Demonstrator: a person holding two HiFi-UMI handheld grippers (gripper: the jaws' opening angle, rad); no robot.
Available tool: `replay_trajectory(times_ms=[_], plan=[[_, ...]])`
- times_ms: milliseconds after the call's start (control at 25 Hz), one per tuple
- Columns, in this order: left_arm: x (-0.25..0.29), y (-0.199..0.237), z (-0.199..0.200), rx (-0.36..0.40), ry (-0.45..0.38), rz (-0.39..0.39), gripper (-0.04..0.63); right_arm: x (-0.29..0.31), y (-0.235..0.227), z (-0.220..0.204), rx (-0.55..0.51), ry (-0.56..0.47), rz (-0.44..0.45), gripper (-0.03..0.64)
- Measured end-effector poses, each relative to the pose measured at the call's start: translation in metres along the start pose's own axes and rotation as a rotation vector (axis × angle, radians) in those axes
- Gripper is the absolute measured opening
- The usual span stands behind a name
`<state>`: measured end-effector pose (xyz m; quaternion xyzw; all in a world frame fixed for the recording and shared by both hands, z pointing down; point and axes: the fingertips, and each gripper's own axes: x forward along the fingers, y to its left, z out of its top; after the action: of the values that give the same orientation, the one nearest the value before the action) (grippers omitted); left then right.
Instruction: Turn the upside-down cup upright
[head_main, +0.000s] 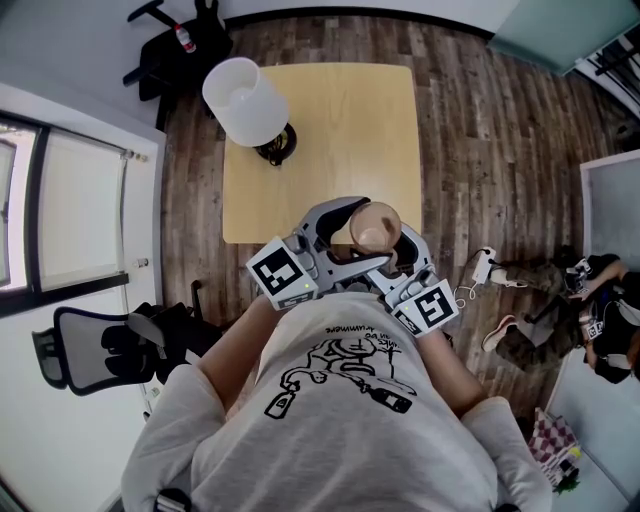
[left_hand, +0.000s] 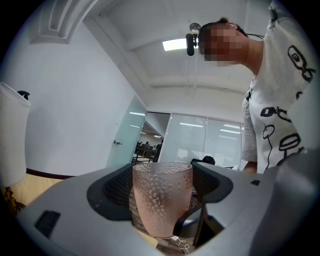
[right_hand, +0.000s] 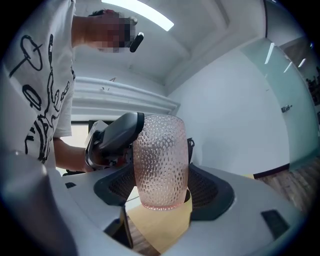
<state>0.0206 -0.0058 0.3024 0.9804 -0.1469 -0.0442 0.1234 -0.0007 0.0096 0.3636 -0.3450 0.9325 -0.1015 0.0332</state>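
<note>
A pale wooden surface (head_main: 340, 130) lies below and beyond the jaws. A white-shaded lamp (head_main: 245, 100) stands at its far left corner, well away from them. The right gripper (right_hand: 162, 192) has its jaws clamped on the pink dimpled cup (head_main: 375, 228), which sits rim-up between them, above the near edge. The left gripper (left_hand: 161, 192) has its jaws spread wide either side of the same cup, not pressing it.

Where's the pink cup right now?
In the head view the pink cup is upright over the wooden table's near edge, held by the right gripper, the left gripper's open jaws around it.
</note>
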Motion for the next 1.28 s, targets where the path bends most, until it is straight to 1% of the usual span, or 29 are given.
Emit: replay_trajectory(times_ms=[120,280,440,520,640,720,760,880,1000,1080,1200,1280], plan=[[0.0,-0.001,-0.001,0.028,0.002,-0.002,0.356,0.0,0.0,-0.002,-0.022,0.008,-0.001,0.328],[0.002,-0.002,-0.003,0.039,0.013,0.003,0.357,-0.001,-0.003,-0.002,-0.062,0.036,-0.001,0.33],[0.002,0.002,-0.008,0.058,0.013,0.023,0.357,0.004,-0.005,0.001,-0.124,0.056,-0.016,0.331],[0.001,0.004,-0.011,0.087,0.018,0.036,0.357,0.004,-0.007,-0.001,-0.148,0.078,-0.027,0.331],[0.002,0.004,-0.018,0.163,0.045,0.048,0.357,0.003,-0.009,-0.004,-0.193,0.115,-0.034,0.331],[0.004,0.004,-0.025,0.212,0.066,0.05,0.357,0.002,-0.01,-0.007,-0.195,0.132,-0.029,0.331],[0.005,0.005,-0.029,0.221,0.067,0.052,0.357,0.003,-0.011,-0.008,-0.19,0.142,-0.026,0.331],[0.006,0.012,-0.04,0.21,0.051,0.056,0.357,0.006,-0.016,-0.017,-0.203,0.174,-0.021,0.331],[0.005,0.018,-0.055,0.216,0.052,0.051,0.357,0.008,-0.02,-0.033,-0.248,0.222,-0.013,0.331],[0.005,0.022,-0.066,0.223,0.055,0.044,0.357,0.009,-0.025,-0.044,-0.24,0.243,-0.014,0.33],[0.004,0.034,-0.084,0.159,0.065,0.065,0.357,0.013,-0.033,-0.062,-0.224,0.26,-0.013,0.33],[0.005,0.04,-0.096,0.178,0.087,0.059,0.357,0.015,-0.039,-0.076,-0.232,0.279,-0.012,0.331]])
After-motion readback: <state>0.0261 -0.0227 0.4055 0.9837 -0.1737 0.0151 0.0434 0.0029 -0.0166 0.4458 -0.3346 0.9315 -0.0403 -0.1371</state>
